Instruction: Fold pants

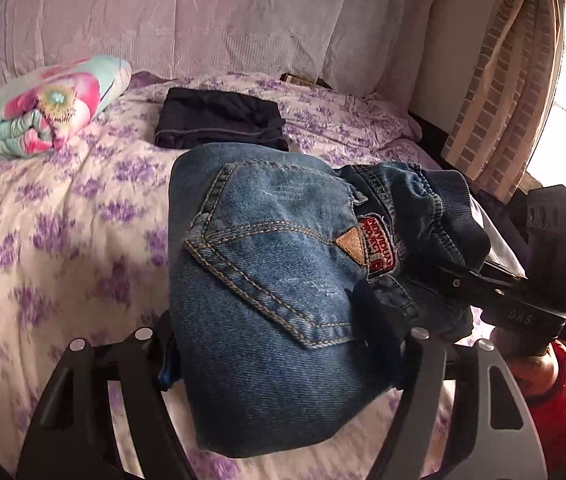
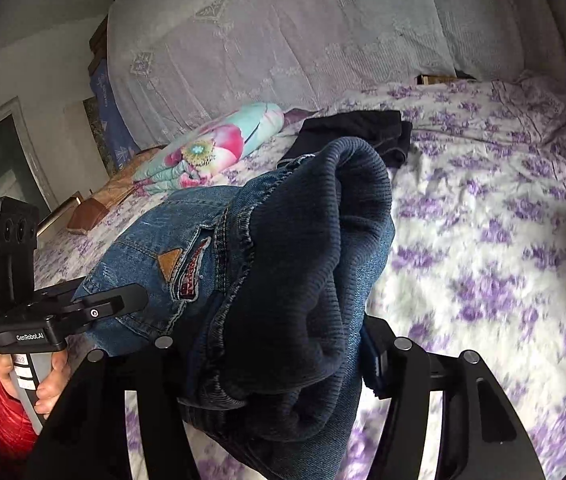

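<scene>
Blue denim pants with tan stitching and a ribbed dark waistband (image 1: 267, 280) are off the bed, slung between both tongs, bundle partly folded already by the look of it.

Left tongs (image 1: 283, 364): closed onto the denim just below the back pocket; cloth fills the gap between the jaws. Right tongs (image 2: 279, 364): clamped on the waistband end, dark rib knit bulging out ahead of the tips.

Key relation — the two tongs sit close side by side, and the pants' long axis runs across between them, pocket side to the left pair, waistband to the right. Rest of the fabric droops below both. Neither hand is clearly nearer the mattress.

Landing zone, my read: the white bedspread with purple flowers (image 2: 495, 248), straight ahead of both tongs. Farther ahead lies a folded dark navy garment (image 1: 219, 124); ahead-left a folded floral turquoise-and-pink blanket (image 1: 43, 108). Pale lace cover (image 1: 203, 20) backs the bed — a striped curtain (image 1: 499, 80) by a bright window lies to the right.
</scene>
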A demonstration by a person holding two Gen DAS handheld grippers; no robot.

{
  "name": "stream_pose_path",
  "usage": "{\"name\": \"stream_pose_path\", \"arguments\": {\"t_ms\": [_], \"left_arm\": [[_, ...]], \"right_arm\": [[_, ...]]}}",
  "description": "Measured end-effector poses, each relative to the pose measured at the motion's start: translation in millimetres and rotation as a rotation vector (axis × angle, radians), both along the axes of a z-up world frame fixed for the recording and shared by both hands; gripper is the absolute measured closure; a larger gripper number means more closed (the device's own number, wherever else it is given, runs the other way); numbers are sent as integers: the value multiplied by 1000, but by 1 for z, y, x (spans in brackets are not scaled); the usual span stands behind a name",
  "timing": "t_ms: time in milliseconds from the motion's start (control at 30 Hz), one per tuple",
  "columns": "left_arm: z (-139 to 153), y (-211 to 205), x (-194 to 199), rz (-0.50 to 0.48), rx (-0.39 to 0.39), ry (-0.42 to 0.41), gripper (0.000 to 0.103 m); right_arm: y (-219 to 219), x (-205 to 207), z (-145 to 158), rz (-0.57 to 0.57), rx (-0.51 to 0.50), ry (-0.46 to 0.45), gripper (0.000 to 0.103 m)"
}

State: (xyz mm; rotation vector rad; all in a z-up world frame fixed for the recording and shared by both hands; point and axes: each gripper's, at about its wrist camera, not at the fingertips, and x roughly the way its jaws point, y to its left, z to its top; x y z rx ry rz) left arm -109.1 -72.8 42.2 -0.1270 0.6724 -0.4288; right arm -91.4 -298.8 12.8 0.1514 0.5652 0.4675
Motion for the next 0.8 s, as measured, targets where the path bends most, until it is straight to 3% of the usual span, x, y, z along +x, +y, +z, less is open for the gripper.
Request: {"name": "stream_pose_path", "arguments": {"t_ms": [267, 400, 533, 633, 667, 700, 767, 800], "left_arm": [[59, -7, 160, 47, 46, -66, 33], [66, -3, 244, 83, 28, -75, 33], [44, 3, 316, 106, 0, -66, 32], [7, 5, 363, 115, -9, -16, 32], [-13, 4, 379, 119, -3, 32, 29], [-30, 3, 390, 133, 4, 65, 18], [-47, 10, 389, 167, -49, 26, 11], [-41, 10, 387, 167, -33, 32, 12]], "right_arm": [[-7, 176, 50, -44, 52, -75, 42], [-3, 268, 61, -75, 74, -93, 43], [5, 338, 44, -106, 45, -110, 43], [4, 388, 4, -145, 63, -10, 41], [2, 401, -14, -176, 57, 35, 38], [2, 405, -29, -192, 56, 22, 33], [5, 403, -18, -173, 2, -1, 27], [7, 399, -8, -202, -57, -25, 18]]}}
